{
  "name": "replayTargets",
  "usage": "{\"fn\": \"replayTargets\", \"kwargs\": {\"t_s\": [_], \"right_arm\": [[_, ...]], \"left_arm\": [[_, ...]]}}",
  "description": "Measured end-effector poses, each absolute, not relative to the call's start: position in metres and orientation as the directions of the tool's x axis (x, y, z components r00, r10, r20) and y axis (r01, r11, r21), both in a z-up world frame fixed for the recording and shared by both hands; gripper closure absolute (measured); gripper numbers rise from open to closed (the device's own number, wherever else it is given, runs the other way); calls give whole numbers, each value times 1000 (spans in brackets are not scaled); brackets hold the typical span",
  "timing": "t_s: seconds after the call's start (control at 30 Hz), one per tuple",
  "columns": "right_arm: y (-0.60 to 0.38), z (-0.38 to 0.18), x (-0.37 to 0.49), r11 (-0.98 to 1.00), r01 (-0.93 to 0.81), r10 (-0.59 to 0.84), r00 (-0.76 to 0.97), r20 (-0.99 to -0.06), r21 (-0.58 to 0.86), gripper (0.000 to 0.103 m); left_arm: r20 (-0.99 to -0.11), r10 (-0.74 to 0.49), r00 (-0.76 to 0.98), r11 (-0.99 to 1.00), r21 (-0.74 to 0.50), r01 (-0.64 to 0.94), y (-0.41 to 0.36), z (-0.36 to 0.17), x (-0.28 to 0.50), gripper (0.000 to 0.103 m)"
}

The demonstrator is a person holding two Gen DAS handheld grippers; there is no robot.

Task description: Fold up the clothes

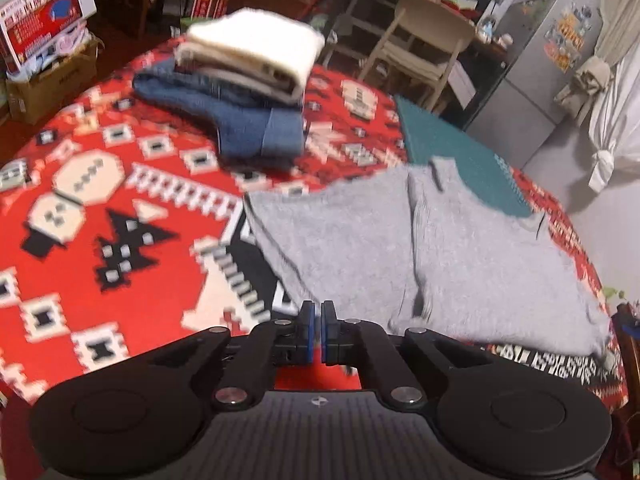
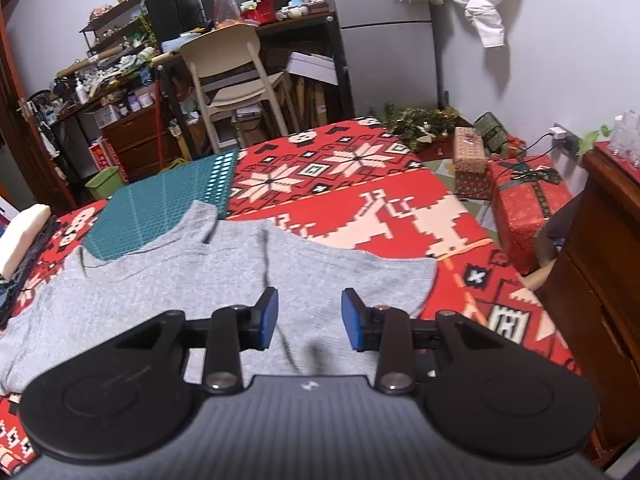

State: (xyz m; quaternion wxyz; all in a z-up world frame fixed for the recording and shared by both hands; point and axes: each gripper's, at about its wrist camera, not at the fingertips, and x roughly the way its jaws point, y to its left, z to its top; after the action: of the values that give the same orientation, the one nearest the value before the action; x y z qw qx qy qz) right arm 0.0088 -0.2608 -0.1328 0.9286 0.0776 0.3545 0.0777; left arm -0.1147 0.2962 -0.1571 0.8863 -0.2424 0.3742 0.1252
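Left gripper (image 1: 320, 314): blue-padded jaws together, nothing between them, poised over the near left edge of the grey knit top (image 1: 432, 256). Right gripper (image 2: 309, 312): jaws apart, empty, hovering above the same garment's near middle, pads clear of the fabric.

Grey knit top lies spread on the red patterned tablecloth (image 1: 120, 208) covering the table, with a lengthwise crease down its centre. Its far end overlaps the teal gridded cutting mat (image 2: 168, 196).

Stack of folded clothes (image 1: 244, 80) sits farther back on the table, well apart from the grey top: cream knit on top, blue denim beneath. Left wrist view is motion-blurred.

Beyond the table: cream wooden chair (image 2: 236, 72), cluttered dark shelving, red gift-wrapped box (image 2: 532, 208) on the floor.
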Motion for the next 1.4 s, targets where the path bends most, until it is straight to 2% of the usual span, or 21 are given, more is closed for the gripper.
{"fn": "replayTargets", "kwargs": {"t_s": [0.2, 0.23, 0.27, 0.33, 0.53, 0.73, 0.97, 1.07, 1.23, 1.3, 1.33, 1.4], "right_arm": [[-280, -141, -3, 984, -24, 140, 720, -680, 176, 66], [-282, -144, -5, 983, -22, 142, 713, -687, 181, 73], [-283, -147, -8, 983, -23, 145, 707, -692, 183, 85], [-282, -151, -13, 985, -39, 147, 709, -689, 169, 91], [-273, -163, -12, 983, -86, 176, 682, -710, 162, 91], [-283, -174, -13, 986, -40, 151, 636, -757, 163, 91], [-283, -161, -2, 988, -31, 126, 709, -694, 148, 89], [-288, -162, 14, 984, 22, 109, 715, -691, 178, 82], [-291, -172, 34, 976, 59, 110, 691, -715, 207, 81], [-291, -175, 36, 971, 54, 136, 681, -720, 235, 91], [-291, -176, 36, 972, 47, 137, 679, -721, 229, 102], [-288, -176, 35, 982, 42, 106, 684, -721, 184, 103]], "left_arm": [[-687, 76, 722, 904, -258, -340, 283, -135, -98, 98], [-688, 77, 722, 916, -237, -323, 278, -134, -93, 98], [-689, 75, 721, 925, -222, -308, 273, -133, -89, 98], [-693, 54, 719, 931, -225, -286, 267, -136, -81, 98], [-720, 24, 693, 939, -222, -263, 255, -150, -67, 98], [-745, 22, 667, 942, -208, -263, 251, -159, -70, 98], [-735, 34, 677, 937, -212, -278, 257, -156, -71, 98], [-732, 38, 680, 938, -209, -277, 257, -154, -72, 98], [-738, 42, 673, 938, -204, -282, 259, -153, -74, 97], [-740, 42, 672, 936, -205, -285, 260, -154, -73, 97], [-740, 41, 671, 936, -207, -285, 261, -154, -73, 97], [-741, 40, 670, 938, -204, -282, 260, -153, -71, 97]]}}
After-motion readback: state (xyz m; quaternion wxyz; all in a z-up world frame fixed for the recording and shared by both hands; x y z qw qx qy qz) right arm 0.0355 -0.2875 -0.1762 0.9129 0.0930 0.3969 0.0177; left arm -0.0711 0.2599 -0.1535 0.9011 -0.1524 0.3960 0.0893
